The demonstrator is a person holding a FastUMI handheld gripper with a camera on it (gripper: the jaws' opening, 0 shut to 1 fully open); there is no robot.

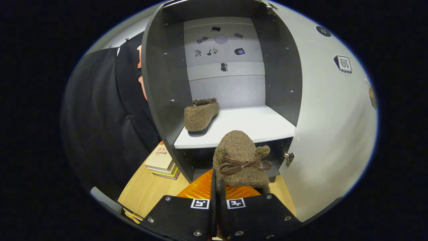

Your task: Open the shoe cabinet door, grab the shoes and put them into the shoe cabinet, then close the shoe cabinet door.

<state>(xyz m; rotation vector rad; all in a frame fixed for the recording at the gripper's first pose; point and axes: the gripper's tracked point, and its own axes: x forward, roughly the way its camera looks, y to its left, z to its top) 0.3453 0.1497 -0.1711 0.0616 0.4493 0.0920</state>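
My gripper point(217, 187) is shut on the heel edge of a brown fuzzy shoe point(241, 157) with a brown bow. The shoe hangs toe-forward just in front of the cabinet's white shelf point(254, 125). A second brown fuzzy shoe point(200, 114) rests on the left side of that shelf, near the dark side wall. The shoe cabinet point(167, 83) stands open, its white door point(329, 134) swung out to the right of the fingers.
A stack of books point(164, 160) lies on the wooden table point(147, 190) left of the cabinet's base. An orange ribbed mat point(200, 189) lies under the held shoe. Black cloth hangs further left. Small items dot the cabinet's back panel point(222, 50).
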